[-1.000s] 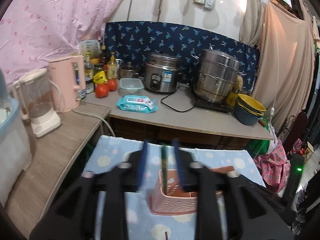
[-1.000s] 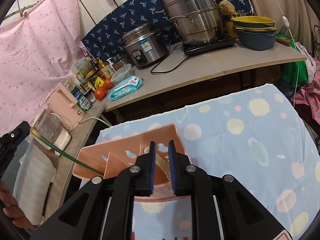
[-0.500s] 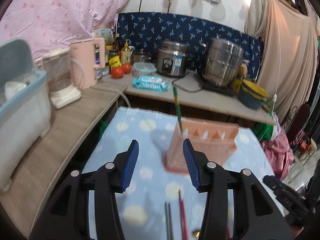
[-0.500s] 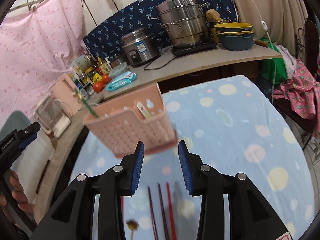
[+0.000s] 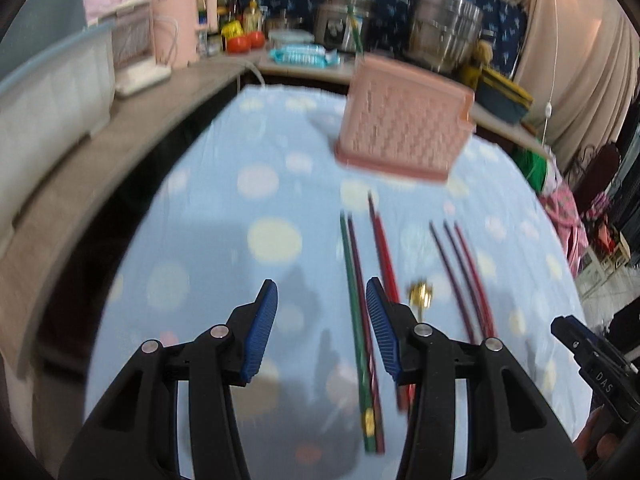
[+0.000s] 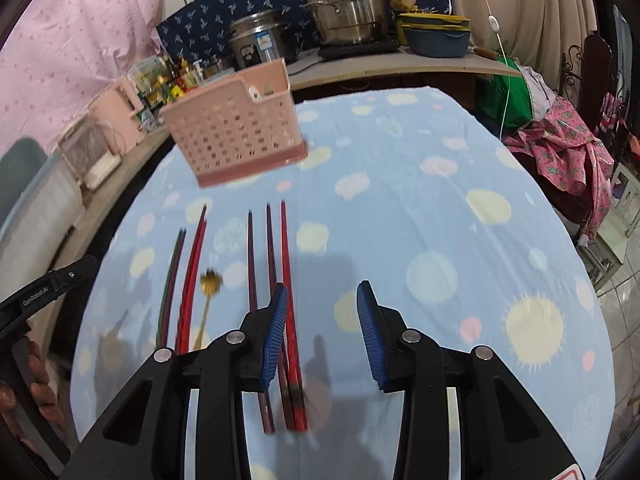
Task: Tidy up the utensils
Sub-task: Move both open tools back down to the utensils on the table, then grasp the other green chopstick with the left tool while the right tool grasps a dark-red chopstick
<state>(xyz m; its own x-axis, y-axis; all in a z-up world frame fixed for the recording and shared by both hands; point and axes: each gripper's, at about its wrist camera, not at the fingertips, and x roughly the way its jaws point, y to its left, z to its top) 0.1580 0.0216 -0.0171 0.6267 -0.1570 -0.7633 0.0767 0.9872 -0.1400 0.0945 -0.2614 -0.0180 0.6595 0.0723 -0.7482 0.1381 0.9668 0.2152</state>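
Location: a home kitchen. Indicators: rice cooker, stacked steel steamer pot and nested bowls on the rear tabletop; pink kettle, sauce bottles and tomatoes alongside; fabric sheets hung across the walls.

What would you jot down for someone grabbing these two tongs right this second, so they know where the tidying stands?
Left tongs: open, empty, over the cloth, with the green chopstick and a dark one lying in the gap.
Right tongs: open, empty, just right of three chopsticks.
Pink basket: at the far end of the table. A green chopstick stands in it, and a pale utensil peeks over its rim.
Done: those pieces are in the basket.
Left: the chopsticks lying in groups on the cloth and a gold utensil between them. The picture is blurred, so count them yourself.
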